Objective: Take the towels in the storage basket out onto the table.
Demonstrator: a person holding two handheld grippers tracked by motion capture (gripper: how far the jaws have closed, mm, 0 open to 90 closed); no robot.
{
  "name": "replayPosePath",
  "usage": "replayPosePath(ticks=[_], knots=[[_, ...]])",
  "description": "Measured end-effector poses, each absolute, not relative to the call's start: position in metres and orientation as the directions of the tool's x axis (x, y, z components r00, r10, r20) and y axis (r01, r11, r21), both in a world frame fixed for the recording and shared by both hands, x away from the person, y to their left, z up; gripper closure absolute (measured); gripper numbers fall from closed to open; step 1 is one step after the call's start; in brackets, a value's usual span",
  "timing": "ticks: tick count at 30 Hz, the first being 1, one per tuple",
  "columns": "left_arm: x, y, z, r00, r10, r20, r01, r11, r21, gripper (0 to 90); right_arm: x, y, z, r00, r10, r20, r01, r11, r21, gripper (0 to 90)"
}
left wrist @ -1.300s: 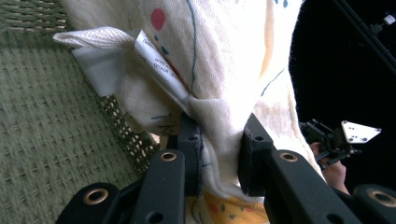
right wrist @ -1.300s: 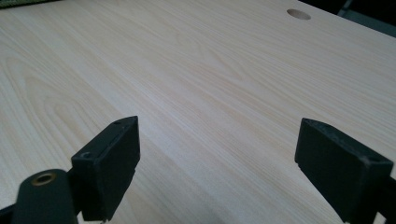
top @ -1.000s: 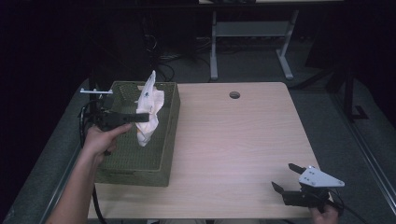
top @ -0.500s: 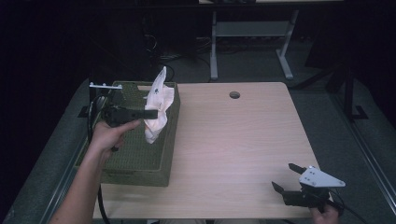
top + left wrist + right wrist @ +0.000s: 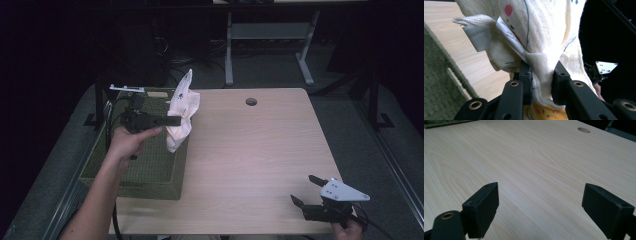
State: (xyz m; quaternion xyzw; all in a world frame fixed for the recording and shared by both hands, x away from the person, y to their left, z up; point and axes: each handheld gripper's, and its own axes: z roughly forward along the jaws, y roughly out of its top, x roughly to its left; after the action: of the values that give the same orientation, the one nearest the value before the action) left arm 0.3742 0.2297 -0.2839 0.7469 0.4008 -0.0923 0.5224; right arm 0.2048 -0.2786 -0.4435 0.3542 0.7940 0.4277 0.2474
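Observation:
A cream printed cloth (image 5: 183,107) hangs in the air over the right rim of the green woven basket (image 5: 125,172), pinched by my left gripper (image 5: 176,120). In the left gripper view the jaws are shut on a bunched fold of the cloth (image 5: 541,32), with a white care label beside them. My right gripper (image 5: 306,191) rests near the table's front right corner. Its jaws stand wide apart over bare wood in the right gripper view, where the right gripper (image 5: 549,212) holds nothing.
The light wooden table (image 5: 250,150) has a round cable hole (image 5: 251,101) near its far edge. The basket takes up the table's left side. A metal desk frame (image 5: 270,35) stands on the dark floor behind.
My left gripper has carried the cloth to the right and a little higher, from above the basket's middle to its right rim. The right gripper has stayed put.

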Motion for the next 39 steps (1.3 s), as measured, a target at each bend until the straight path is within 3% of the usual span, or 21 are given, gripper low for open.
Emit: replayPosePath(ticks=[39], knots=[[0.384, 0.162, -0.294, 0.708, 0.429, -0.561, 0.682, -0.21, 0.7, 74.8, 0.206, -0.28, -0.443, -0.626, 0.774, -0.095, 0.343, 0.382, 0.858, 13.7]])
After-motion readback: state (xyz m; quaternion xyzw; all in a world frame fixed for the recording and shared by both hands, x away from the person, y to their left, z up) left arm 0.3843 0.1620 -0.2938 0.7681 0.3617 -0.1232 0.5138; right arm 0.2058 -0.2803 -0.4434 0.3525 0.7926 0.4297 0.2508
